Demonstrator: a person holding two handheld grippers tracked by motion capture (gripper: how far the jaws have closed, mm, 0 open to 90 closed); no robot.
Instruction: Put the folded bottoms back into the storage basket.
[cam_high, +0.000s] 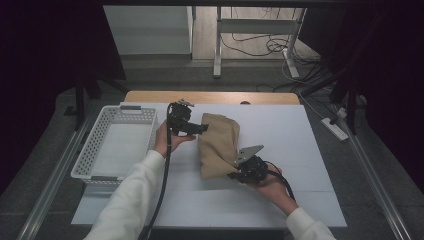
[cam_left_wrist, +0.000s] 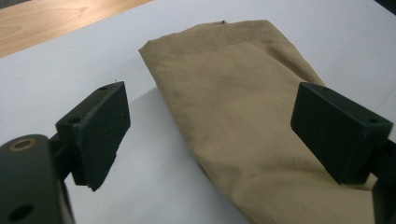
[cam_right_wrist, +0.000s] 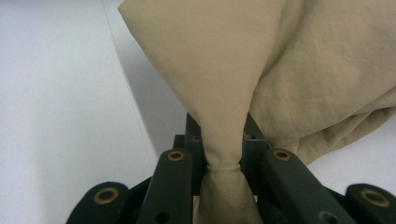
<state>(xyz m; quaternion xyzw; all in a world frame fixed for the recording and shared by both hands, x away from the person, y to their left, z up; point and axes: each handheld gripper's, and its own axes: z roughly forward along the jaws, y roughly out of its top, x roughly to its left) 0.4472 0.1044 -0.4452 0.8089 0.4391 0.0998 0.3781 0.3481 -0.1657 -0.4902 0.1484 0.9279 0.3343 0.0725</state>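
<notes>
Right tool (cam_high: 236, 170) clenched on the tan cloth (cam_high: 218, 142) near corner; left tool (cam_high: 202, 129) released at its far edge. Recommend gripping that edge squarely.

A tan cloth (cam_high: 218, 145) lay folded and rumpled near the middle of the white table top. One near corner was bunched and lifted; it seemed a garment, perhaps.

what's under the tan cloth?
The tan cloth lies folded on the white table sheet, which shows all round it. Whatever sits beneath or inside the folds is covered. Its near corner is pinched in the right gripper; the left gripper is open beside it.
</notes>
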